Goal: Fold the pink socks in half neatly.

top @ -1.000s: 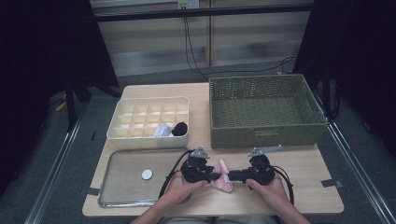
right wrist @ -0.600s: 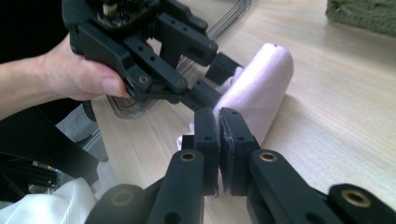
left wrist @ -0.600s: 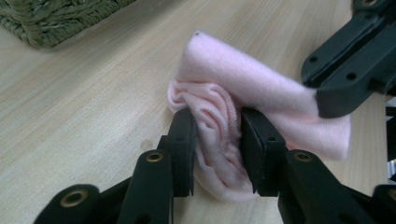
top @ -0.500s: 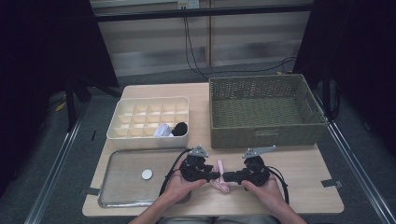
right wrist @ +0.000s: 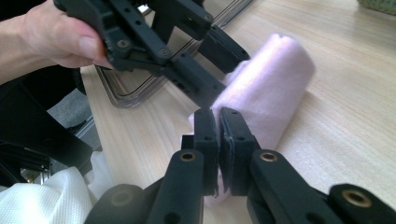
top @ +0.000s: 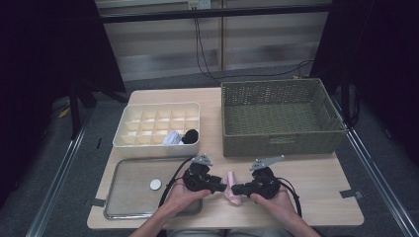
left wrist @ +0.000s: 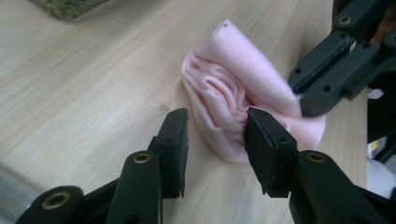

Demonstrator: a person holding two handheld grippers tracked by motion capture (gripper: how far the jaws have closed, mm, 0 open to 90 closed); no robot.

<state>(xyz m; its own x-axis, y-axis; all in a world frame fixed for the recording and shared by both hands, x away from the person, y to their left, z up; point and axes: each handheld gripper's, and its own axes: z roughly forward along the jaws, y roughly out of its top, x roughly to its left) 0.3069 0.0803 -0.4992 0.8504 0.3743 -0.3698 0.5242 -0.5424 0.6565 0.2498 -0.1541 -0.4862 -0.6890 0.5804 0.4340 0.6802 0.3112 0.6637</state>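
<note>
From above, my left gripper (top: 223, 186) and right gripper (top: 236, 189) meet over the soft pink rolled cloth (top: 231, 193) near the table's (top: 316, 197) front edge. Along my left gripper (left wrist: 215, 133), my jaws have just been closing but are partly open around the roll's (left wrist: 233, 105) end. Along my right gripper (right wrist: 218, 135), I pinch the cloth's (right wrist: 275, 88) edge tight, I think to keep it rolled.

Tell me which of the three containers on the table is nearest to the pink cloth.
The metal tray, flat and shallow at the front left, beside the pink cloth. The white divided box and the green basket stand farther back.
</note>
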